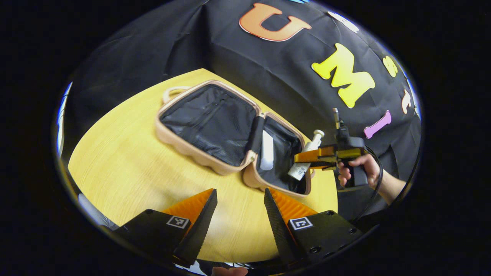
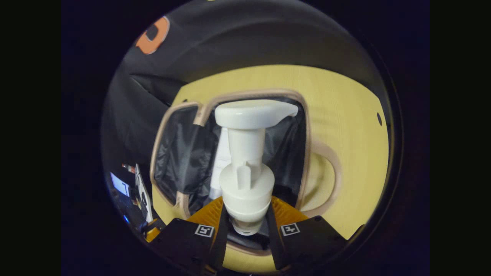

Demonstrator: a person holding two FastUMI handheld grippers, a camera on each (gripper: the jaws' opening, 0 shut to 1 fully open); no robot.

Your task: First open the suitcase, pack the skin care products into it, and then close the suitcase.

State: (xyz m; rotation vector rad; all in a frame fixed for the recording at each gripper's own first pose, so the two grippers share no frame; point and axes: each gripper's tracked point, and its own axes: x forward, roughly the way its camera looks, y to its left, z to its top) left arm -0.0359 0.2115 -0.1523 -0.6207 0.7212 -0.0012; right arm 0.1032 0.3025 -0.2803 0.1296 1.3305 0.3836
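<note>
A: Two halves of the suitcase (image 1: 215, 126) lie open and flat near the far edge of the table (image 1: 126, 168). Its shell is pinkish tan and bumpy on the side, and the inside is soft black cloth.

B: What is in it?

A: A smooth white tube (image 1: 267, 150) lies in the half nearer the right edge of the table. That edge is round, and the top is yellow wood with thin lines.

B: What does the right gripper (image 2: 245, 220) have?

A: Its orange ribbed fingers (image 2: 209, 211) squeeze a white pump bottle (image 2: 247, 180) from both sides. The bottle has a flat round top and a fat round neck. It hangs over the open suitcase (image 2: 230, 153), at the right-hand half.

B: And the left gripper (image 1: 239, 214)?

A: Its black, saw-edged fingers are spread apart with nothing between them, over the table's near edge. A hand (image 1: 362, 168) holds the other tool.
</note>
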